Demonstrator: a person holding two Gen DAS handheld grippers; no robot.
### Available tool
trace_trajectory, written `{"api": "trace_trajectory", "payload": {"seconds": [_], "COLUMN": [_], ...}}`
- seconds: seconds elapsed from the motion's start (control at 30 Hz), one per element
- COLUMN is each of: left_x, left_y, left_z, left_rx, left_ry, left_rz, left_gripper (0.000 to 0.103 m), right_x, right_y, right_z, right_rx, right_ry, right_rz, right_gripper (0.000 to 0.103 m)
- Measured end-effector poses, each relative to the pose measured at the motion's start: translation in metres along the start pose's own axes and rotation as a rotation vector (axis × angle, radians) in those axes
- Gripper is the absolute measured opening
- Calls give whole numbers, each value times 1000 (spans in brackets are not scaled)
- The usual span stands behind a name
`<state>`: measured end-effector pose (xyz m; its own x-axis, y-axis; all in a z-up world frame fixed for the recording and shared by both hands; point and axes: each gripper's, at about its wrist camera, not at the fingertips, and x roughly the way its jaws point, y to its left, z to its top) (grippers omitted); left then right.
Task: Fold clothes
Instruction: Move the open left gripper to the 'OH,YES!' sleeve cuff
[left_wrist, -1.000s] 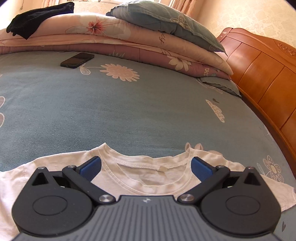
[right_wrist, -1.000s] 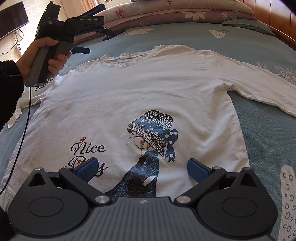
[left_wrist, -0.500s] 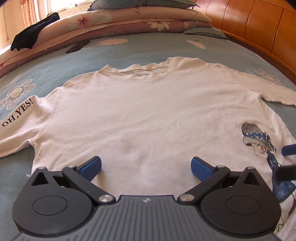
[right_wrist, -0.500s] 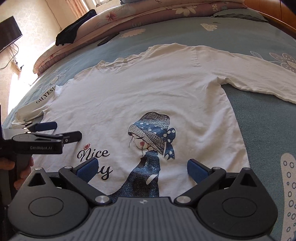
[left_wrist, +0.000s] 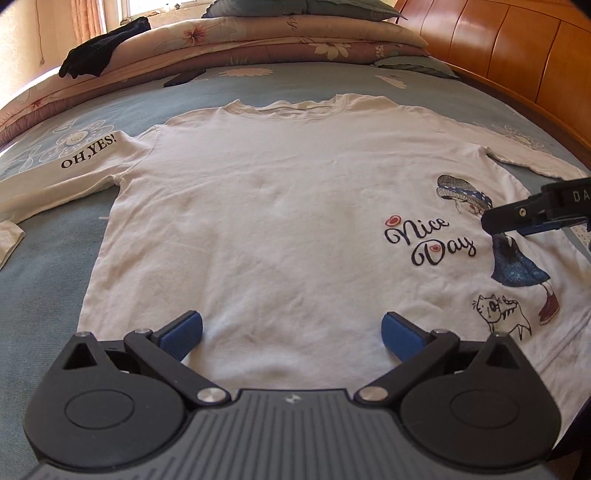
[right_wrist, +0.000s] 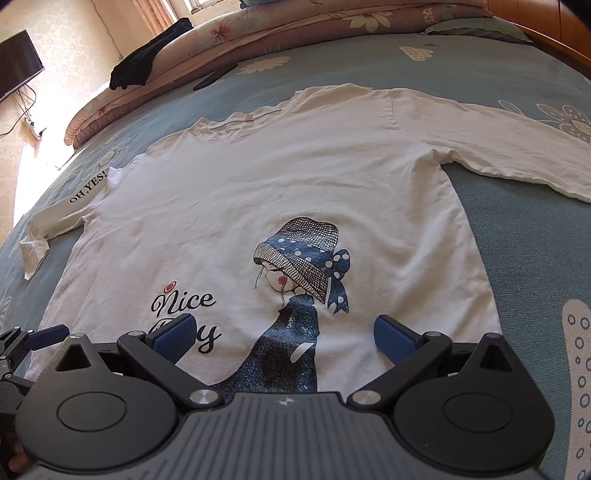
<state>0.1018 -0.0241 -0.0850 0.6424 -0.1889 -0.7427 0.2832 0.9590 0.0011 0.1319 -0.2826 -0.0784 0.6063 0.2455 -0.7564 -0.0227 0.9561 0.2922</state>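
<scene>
The bed (left_wrist: 258, 79) has a blue-grey flowered sheet. A white shirt (left_wrist: 280, 221) lies spread flat on it, front up, sleeves out to both sides. Near the far edge lie a dark phone (left_wrist: 182, 78) and stacked quilts (left_wrist: 236, 48), with a black garment (left_wrist: 99, 62) on the quilts.

My left gripper (left_wrist: 291, 332) jaws spread wide, empty, my right gripper (right_wrist: 284, 332) likewise agape, showing at its 3 o'clock

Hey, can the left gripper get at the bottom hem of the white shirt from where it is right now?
Probably yes. The left gripper is open, low over the white shirt near its hem, with nothing lying between its fingers and the cloth. The hem itself is hidden under the gripper body.
</scene>
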Motion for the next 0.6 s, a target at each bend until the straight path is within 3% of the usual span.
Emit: {"api": "trace_trajectory", "payload": {"seconds": [0.2, 0.27, 0.4, 0.6], "left_x": [-25, -33, -43, -41], "left_y": [0, 4, 9, 14], "left_z": [-26, -34, -39, -10], "left_rx": [24, -9, -23, -70], "left_ry": [52, 64, 97, 7], "left_rz": [9, -4, -5, -16], "left_gripper": [102, 102, 102, 102], "right_x": [2, 4, 8, 7], "right_y": [11, 15, 29, 33], "right_z": [-7, -9, -18, -23], "right_rx": [-61, -92, -210, -229], "right_ry": [-7, -8, -6, -22], "right_rz": [-59, -78, -144, -170], "right_gripper": [103, 103, 103, 103]}}
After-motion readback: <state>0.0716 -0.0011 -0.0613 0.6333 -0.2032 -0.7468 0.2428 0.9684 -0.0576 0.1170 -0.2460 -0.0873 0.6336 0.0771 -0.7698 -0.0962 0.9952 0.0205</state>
